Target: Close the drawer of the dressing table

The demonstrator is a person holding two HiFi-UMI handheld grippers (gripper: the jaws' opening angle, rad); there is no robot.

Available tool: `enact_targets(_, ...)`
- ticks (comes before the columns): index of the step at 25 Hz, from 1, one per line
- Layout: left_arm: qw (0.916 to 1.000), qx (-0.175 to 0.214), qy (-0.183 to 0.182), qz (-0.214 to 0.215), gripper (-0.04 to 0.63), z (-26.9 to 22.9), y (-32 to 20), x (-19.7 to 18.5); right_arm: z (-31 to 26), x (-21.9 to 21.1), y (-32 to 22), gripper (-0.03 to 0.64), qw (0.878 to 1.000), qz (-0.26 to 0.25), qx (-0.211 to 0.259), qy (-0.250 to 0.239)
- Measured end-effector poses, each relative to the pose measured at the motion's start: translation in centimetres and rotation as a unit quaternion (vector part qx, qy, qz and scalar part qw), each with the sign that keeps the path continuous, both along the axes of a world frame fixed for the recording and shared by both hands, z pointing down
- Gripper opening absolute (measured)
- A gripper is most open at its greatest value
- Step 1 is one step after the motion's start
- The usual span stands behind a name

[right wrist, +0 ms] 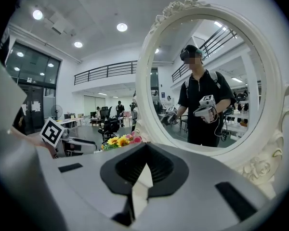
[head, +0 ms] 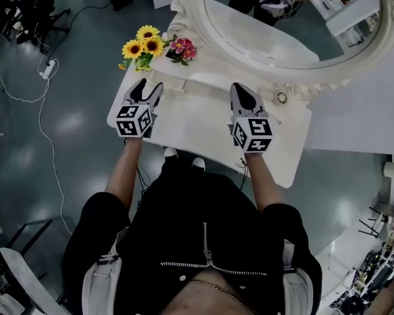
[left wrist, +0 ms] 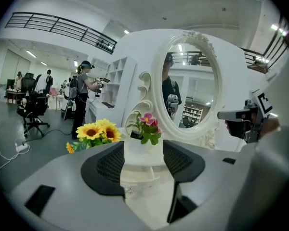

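Left gripper (head: 149,86) jaws apart, empty | right gripper (head: 239,87) jaws together | drawer hidden under dressing table (head: 197,128)

Head view overhead; both gripper views facing mirror (left wrist: 190,83)

Head view dim; soft glare patches on floor (head: 72,120). Gripper views brighter, lit by round ceiling lights (right wrist: 122,27); heavy fisheye bending, black corners, foreground soft.
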State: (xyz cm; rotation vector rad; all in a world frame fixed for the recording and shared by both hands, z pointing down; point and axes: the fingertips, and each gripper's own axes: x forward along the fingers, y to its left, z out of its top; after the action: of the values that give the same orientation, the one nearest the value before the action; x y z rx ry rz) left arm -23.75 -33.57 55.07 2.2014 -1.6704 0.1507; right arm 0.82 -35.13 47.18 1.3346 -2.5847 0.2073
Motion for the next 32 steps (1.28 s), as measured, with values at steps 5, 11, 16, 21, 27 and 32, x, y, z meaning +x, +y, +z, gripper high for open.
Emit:
enact_targets(5,0.9989,-0.046,-0.008,0.003,0.249,4.9,-0.3,-0.2,0.8,0.7,0.0,0.006,1.0,0.016,-0.01,0.001)
enact_targets(11,0.9943,-0.105,-0.021,0.008,0.241,10.7,-0.3,0.0,1.2,1.9,0.1,0.006,0.999,0.037,-0.018,0.006)
enact_targets(16,0.9893,-0.14,-0.032,0.023,0.239,13.7,-0.7,0.6,1.2,2.7,0.1,0.006,0.998,0.054,-0.02,0.01)
enact_targets(21,0.9844,-0.173,-0.025,0.022,0.229,16.3,-1.5,0.8,1.7,3.6,0.2,0.006,0.997,0.073,-0.025,0.013)
enact_targets(27,0.977,-0.209,-0.031,0.03,0.209,19.0,-1.8,0.9,2.1,4.6,0.3,0.006,0.995,0.095,-0.033,0.014)
enact_targets(32,0.9735,-0.224,-0.028,0.034,0.16,20.1,-2.1,1.0,2.4,4.8,0.4,0.006,0.993,0.107,-0.039,0.014)
